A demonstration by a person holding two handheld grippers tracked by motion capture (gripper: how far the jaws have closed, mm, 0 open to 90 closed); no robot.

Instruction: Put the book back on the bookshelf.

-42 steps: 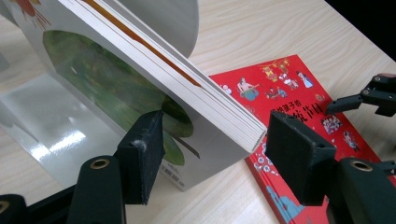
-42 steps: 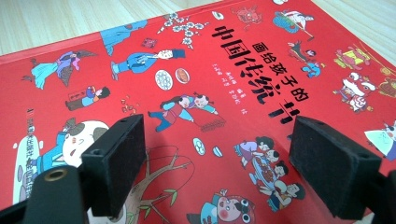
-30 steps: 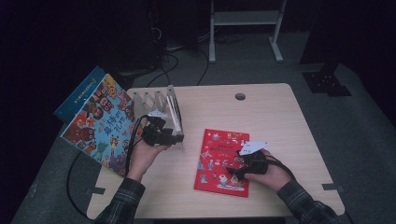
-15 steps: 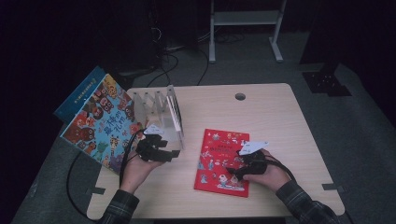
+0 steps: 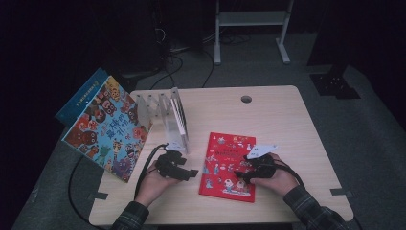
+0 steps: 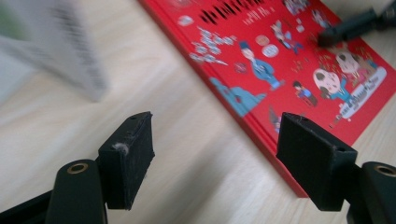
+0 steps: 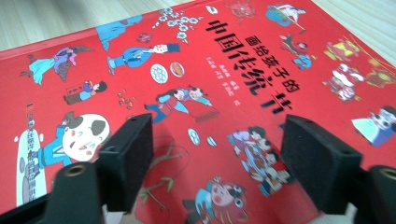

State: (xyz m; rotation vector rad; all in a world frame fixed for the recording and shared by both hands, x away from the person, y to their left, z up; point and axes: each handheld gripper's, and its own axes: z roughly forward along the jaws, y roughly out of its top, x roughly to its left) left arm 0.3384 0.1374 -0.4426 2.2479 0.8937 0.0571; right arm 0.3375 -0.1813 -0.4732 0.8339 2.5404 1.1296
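Both claws gape empty, left claw (image 5: 187, 172) beside, right claw (image 5: 243, 175) over one red book (image 5: 225, 155); two picture books total.

Your right gripper (image 7: 217, 163) hovers over the red book (image 7: 243, 84), fingers (image 7: 126, 158) apart, just closing; pale wooden surface (image 7: 56, 18) beyond.

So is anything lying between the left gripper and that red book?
Nothing visible. In the left gripper view, only bare table lies between the open left gripper and the red book's near edge. The rack stands off to the side.
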